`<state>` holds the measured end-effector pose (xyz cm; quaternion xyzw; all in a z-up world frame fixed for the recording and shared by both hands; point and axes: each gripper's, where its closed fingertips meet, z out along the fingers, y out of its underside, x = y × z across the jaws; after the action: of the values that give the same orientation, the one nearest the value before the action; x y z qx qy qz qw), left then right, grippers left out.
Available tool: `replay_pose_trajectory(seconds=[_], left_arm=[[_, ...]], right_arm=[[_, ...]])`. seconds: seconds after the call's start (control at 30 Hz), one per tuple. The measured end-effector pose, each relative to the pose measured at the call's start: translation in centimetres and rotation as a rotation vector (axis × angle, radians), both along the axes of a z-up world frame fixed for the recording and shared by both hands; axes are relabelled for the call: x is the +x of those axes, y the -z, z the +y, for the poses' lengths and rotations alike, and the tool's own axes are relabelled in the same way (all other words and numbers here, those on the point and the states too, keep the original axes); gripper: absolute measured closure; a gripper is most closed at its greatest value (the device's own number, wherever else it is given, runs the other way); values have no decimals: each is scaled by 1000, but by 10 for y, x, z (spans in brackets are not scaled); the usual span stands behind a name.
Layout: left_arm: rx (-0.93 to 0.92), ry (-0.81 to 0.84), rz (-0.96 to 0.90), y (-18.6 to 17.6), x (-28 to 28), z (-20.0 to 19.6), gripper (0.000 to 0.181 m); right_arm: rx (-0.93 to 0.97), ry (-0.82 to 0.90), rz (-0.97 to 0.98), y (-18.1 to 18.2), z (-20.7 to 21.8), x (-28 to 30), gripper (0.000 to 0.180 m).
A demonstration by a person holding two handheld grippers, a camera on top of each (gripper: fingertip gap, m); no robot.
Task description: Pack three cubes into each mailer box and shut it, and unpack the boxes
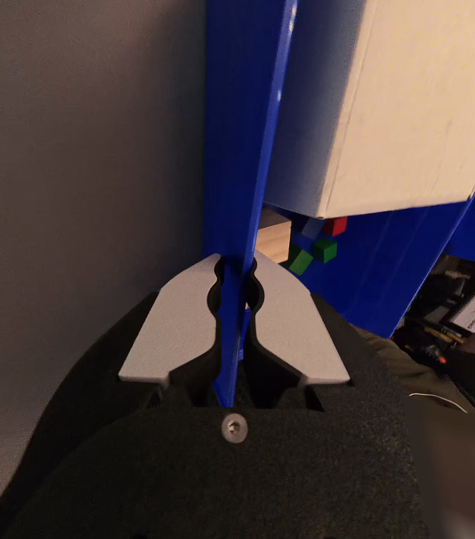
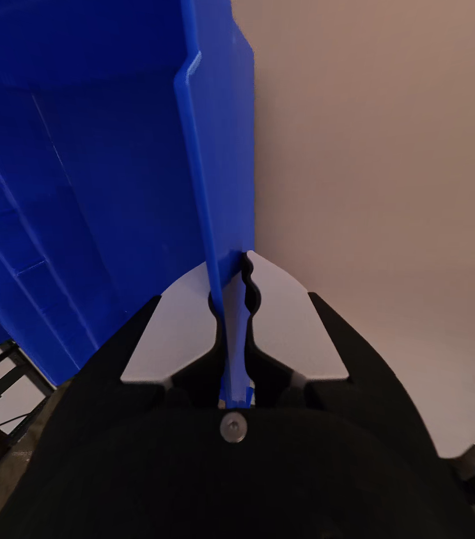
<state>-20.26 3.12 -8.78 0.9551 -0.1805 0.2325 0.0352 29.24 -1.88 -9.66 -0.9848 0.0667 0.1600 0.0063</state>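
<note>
Left gripper (image 1: pixel 234 262) was clenched on a thin blue panel of the mailer box (image 1: pixel 239 116), the panel running edge-on straight out between the fingers, its long axis along the gripper's line of sight. Right gripper (image 2: pixel 230 259) was likewise clamped on a blue side flap (image 2: pixel 224 175) of the same box, as best judged; that flap also ran forward from the jaws, with the box body spreading to the left of it. Box appeared lifted and tipped, held at two opposite sides, open interior facing away from both cameras. In the left wrist view the white inner face (image 1: pixel 405 102) of the box lay to the right of the pinched panel. Below it, two green cubes (image 1: pixel 324 249) and a red cube (image 1: pixel 337 225) sat loose against blue board, beside a strip of pale wooden surface (image 1: pixel 272 243). Judgement: unpacking step, cubes tipping out. The cubes lay ahead and right of the left jaws, so the left gripper was the nearer. Whether any cube remained inside could not be told.
</note>
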Motion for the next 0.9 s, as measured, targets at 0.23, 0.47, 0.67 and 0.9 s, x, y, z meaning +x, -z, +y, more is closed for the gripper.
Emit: replay_pose_trajectory(seconds=[0.23,0.47,0.67,0.9], left_arm=[[51,-222,12,-2,-108,4,169],[90,-315,-19,-3,-164,-3,169],[116,-266,-11,-3,-176,-4,169],[151,-134,182,-2,-196,-5,175]], right_arm=[[-4,23,37,20,25,-32,170],[61,-82,-102,24,47,-21,174],[55,-77,-105,24,48,-17,174],[26,-126,-236,24,41,12,172]])
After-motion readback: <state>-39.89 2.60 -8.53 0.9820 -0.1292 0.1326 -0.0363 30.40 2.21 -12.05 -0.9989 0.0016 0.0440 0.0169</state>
